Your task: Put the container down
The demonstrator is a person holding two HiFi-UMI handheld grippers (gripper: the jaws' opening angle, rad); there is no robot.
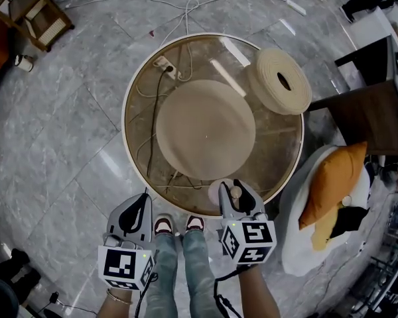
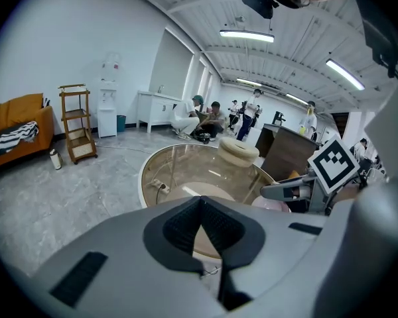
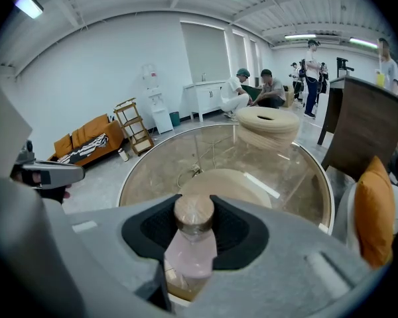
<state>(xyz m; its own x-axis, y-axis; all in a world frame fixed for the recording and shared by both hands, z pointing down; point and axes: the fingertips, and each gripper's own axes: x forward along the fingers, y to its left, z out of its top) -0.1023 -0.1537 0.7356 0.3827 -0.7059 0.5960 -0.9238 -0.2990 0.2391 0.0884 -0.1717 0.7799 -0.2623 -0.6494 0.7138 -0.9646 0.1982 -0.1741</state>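
A pale pink container [image 1: 220, 191] with a round cork lid [image 3: 194, 210] sits between the jaws of my right gripper [image 1: 235, 189], which is shut on it. In the right gripper view the container [image 3: 189, 249] is upright, and the pads press on its neck just under the lid. It hangs over the near edge of the round glass table [image 1: 125, 121]. My left gripper [image 1: 141, 204] is to the left, short of the table's rim, jaws shut with nothing in them [image 2: 200, 207].
A woven ring-shaped pouf [image 1: 279, 81] lies on the table's far right. A beige round base [image 1: 205, 128], a power strip [image 1: 164, 64] and cables show through the glass. At the right are a white seat with an orange cushion [image 1: 335, 179] and a dark desk [image 1: 365, 114]. Several people stand at the back [image 3: 255, 88].
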